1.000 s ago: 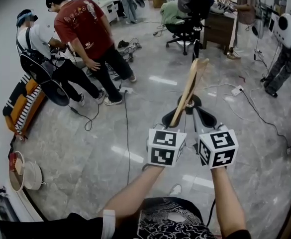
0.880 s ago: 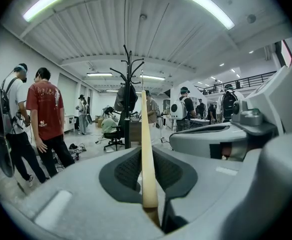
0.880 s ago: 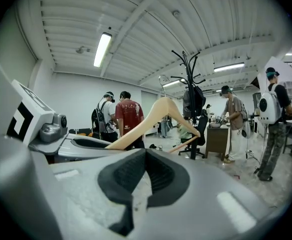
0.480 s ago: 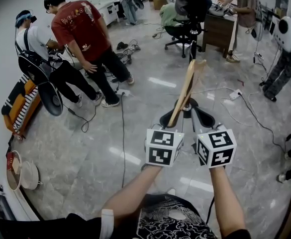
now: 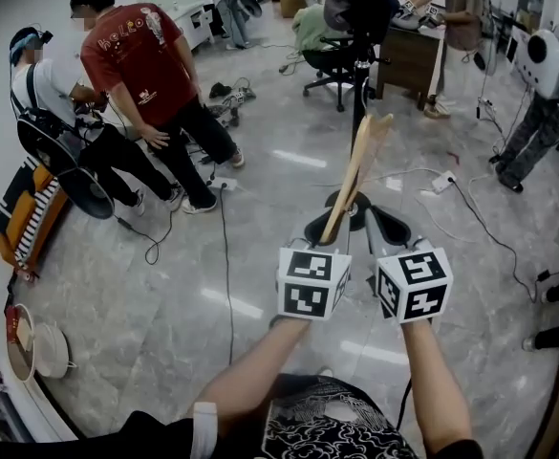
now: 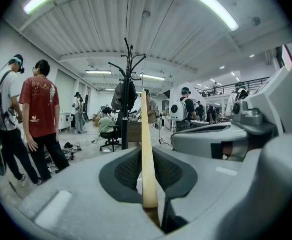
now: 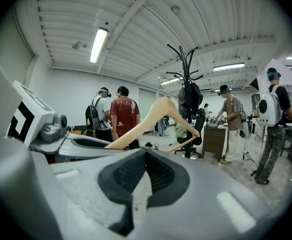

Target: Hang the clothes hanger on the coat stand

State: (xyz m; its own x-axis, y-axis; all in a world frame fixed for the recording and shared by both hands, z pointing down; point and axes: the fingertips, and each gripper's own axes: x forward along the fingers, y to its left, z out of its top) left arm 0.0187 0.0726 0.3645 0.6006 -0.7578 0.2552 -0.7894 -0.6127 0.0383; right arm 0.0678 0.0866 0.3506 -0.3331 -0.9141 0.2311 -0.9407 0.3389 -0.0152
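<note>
While a person in a red shirt (image 5: 131, 51) bends at far left, the left tongs (image 5: 334, 226) grip one end of the pale wooden clothes hanger (image 5: 359, 165). It rises tilted over the glossy floor (image 5: 212, 256), a thin slat edge-on, and from the side a smooth curved shoulder with a lower bar. Just beside them, the right tongs (image 5: 386, 228) are closed on nothing. Ahead stands the black coat stand (image 6: 127, 79) with a dark bag on it, the hanger not yet hung there.
</note>
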